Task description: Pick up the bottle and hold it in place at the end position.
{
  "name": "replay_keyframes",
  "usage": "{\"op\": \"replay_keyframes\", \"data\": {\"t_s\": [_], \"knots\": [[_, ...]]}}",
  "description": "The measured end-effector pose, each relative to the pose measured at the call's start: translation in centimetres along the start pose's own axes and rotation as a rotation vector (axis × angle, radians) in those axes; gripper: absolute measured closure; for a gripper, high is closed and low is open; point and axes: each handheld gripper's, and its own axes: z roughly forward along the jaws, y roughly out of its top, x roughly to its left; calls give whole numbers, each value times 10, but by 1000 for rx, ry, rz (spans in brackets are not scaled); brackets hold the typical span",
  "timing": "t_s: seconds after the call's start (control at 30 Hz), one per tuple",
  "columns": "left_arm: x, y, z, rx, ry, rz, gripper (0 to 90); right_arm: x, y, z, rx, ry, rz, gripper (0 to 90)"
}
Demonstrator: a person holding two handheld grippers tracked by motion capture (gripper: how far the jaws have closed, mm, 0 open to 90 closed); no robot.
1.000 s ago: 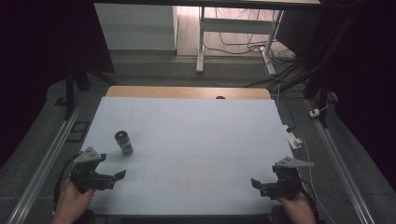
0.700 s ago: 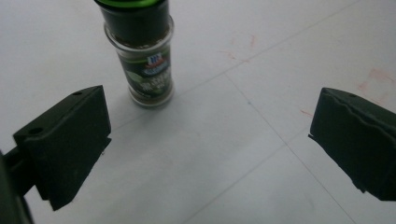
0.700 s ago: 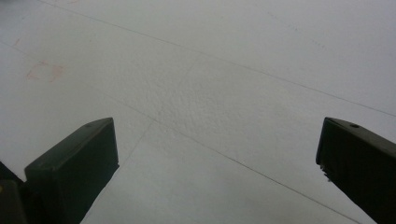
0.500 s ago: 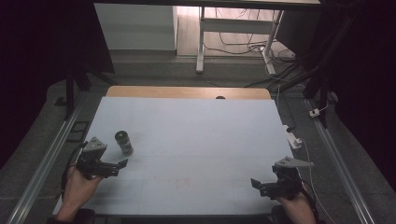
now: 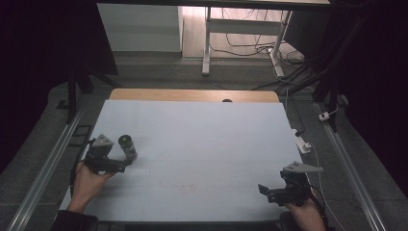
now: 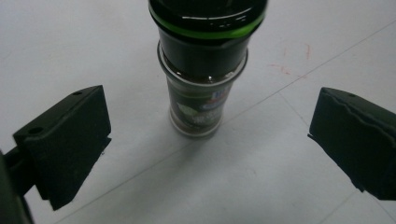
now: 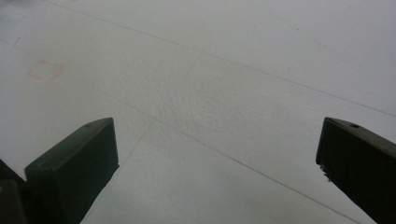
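A small spice jar (image 5: 128, 146) with a dark cap stands upright near the left side of the white table (image 5: 207, 139). In the left gripper view the spice jar (image 6: 201, 74) shows a green ring under its cap and a printed label, and it stands just ahead of the gap between the jaws. My left gripper (image 5: 121, 165) is open, close beside the jar and not touching it. My right gripper (image 5: 267, 191) is open near the table's front right, over bare white surface.
A white power adapter (image 5: 303, 145) with a cable lies at the table's right edge. A wooden strip (image 5: 192, 95) runs along the far edge. Metal rails flank the table. A faint red mark (image 7: 44, 71) shows on the surface.
My left gripper has moved forward and up to the spice jar, which now sits just ahead of its open jaws. The right gripper has stayed in place.
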Motion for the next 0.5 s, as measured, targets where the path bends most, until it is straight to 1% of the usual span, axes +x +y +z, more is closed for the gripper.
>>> {"op": "replay_keyframes", "data": {"t_s": [0.1, 0.13, 0.17, 0.27, 0.37, 0.4, 0.43, 0.47, 0.5], "knots": [[4, 2, 8, 12, -10, -3, 1, 0, 0, 0, 0, 2, -1, 0], [6, 3, 13, 23, -14, -7, 1, 0, 0, 0, 0, 2, -2, 0], [6, 3, 13, 23, -14, -7, 1, 0, 0, 0, 0, 2, -2, 0], [10, 4, 21, 42, -10, -2, 2, 0, 0, 0, 0, 2, -2, 0], [12, 5, 26, 48, -1, 18, 49, 0, 0, 0, 1, 3, -4, 0], [12, 5, 26, 48, -1, 18, 74, 0, 0, 0, 0, 4, -4, 0], [12, 5, 27, 49, 1, 29, 103, 0, 0, 0, 0, 5, -4, 0], [13, 5, 27, 49, 5, 35, 103, 0, 0, 0, 0, 5, -4, 0], [14, 6, 28, 46, -1, 40, 158, 0, 0, 0, 0, 5, -4, 0]]}}
